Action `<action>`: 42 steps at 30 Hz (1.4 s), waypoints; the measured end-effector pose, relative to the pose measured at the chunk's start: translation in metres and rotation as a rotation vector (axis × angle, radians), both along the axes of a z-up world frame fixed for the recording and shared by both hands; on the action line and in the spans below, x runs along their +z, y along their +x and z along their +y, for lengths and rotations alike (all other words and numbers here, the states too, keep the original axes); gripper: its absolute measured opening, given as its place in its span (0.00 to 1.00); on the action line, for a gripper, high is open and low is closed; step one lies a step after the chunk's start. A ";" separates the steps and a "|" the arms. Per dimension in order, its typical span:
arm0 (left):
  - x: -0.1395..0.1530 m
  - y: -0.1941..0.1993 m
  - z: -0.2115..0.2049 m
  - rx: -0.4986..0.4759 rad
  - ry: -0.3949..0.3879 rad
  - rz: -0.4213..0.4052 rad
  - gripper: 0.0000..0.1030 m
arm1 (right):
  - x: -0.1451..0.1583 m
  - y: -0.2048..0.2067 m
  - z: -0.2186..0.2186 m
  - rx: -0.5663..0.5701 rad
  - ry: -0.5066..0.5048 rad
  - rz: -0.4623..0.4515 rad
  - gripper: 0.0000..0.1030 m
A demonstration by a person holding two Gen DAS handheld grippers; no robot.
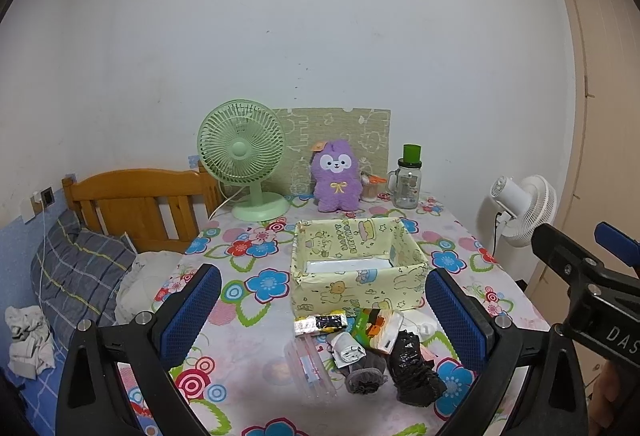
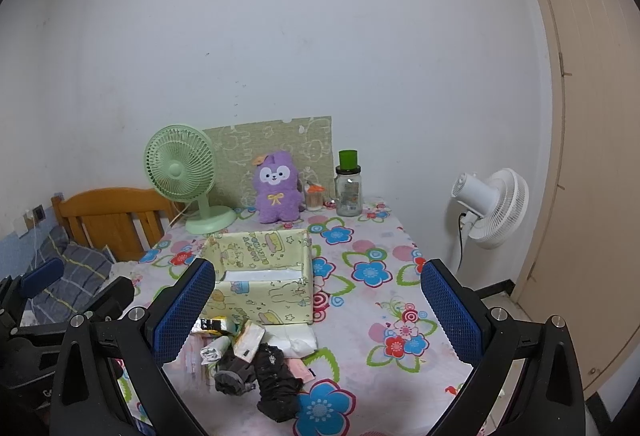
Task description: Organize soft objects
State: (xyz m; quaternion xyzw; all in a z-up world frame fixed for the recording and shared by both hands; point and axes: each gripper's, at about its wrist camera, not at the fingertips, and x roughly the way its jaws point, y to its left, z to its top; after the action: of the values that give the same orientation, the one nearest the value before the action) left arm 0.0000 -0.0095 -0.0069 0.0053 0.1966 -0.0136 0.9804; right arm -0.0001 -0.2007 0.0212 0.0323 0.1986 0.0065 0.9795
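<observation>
A pale yellow cartoon-print box (image 1: 356, 292) (image 2: 272, 304) stands open on the flowered table. In front of it lies a small pile: a black crumpled bag (image 1: 414, 370) (image 2: 276, 380), a grey rolled sock (image 1: 364, 372) (image 2: 232, 372), a white roll (image 1: 346, 348), a black-and-silver packet (image 1: 320, 324), a green-orange packet (image 1: 370, 324), a white tissue pack (image 2: 296, 340) and a clear plastic pouch (image 1: 310, 368). My left gripper (image 1: 324, 316) is open above the pile, holding nothing. My right gripper (image 2: 320, 310) is open and empty, to the right of the pile.
At the back stand a green desk fan (image 1: 248, 160), a purple plush toy (image 1: 338, 176), a glass jar with a green lid (image 1: 408, 178) and a patterned board. A white fan (image 1: 524, 208) stands right of the table. A bed with wooden headboard (image 1: 140, 204) is left.
</observation>
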 end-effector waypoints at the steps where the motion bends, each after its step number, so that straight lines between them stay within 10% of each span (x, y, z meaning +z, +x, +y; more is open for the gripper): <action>1: 0.000 0.000 0.000 -0.002 0.001 0.000 0.99 | 0.000 0.001 0.001 0.001 0.000 0.001 1.00; 42: -0.040 0.063 0.003 -0.004 -0.033 0.141 0.92 | -0.040 0.065 0.016 0.028 0.014 0.123 1.00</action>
State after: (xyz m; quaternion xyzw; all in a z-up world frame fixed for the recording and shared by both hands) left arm 0.0634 -0.0064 -0.0473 -0.0114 0.2652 -0.0192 0.9639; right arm 0.0645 -0.1842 -0.0190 0.0368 0.2590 0.0197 0.9650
